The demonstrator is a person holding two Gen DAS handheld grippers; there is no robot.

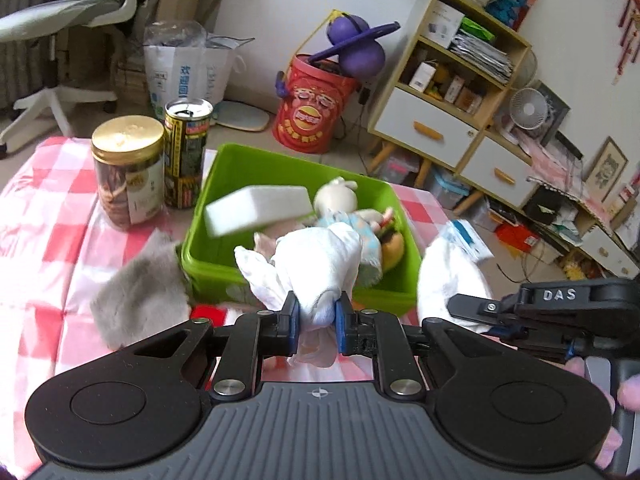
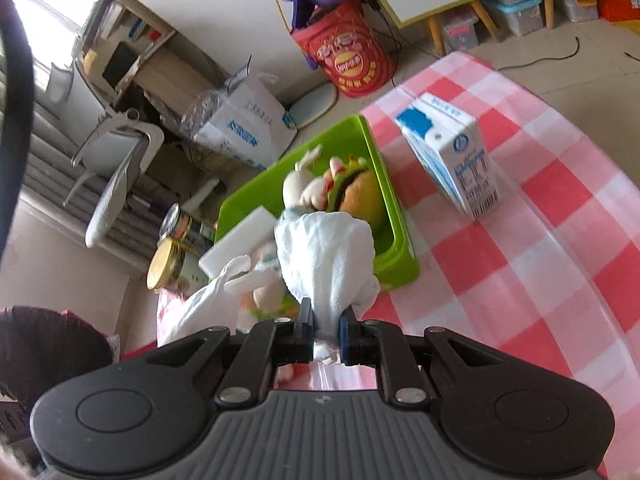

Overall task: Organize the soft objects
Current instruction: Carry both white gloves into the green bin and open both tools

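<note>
A green bin (image 1: 224, 264) sits on the pink checked tablecloth and holds a white sponge block (image 1: 256, 208), a rabbit doll (image 1: 336, 200) and a plush burger (image 1: 392, 244). My left gripper (image 1: 317, 312) is shut on a white cloth (image 1: 320, 256) held at the bin's near rim. My right gripper (image 2: 325, 328) is shut on another part of the white cloth (image 2: 324, 256), just in front of the bin (image 2: 394, 216). A grey fuzzy cloth (image 1: 140, 300) lies left of the bin.
A gold-lidded jar (image 1: 128, 172) and a tall can (image 1: 187, 152) stand left of the bin. A blue and white carton (image 2: 452, 156) stands right of it. Beyond the table edge are a red bucket (image 1: 312, 108), a chair and a shelf unit.
</note>
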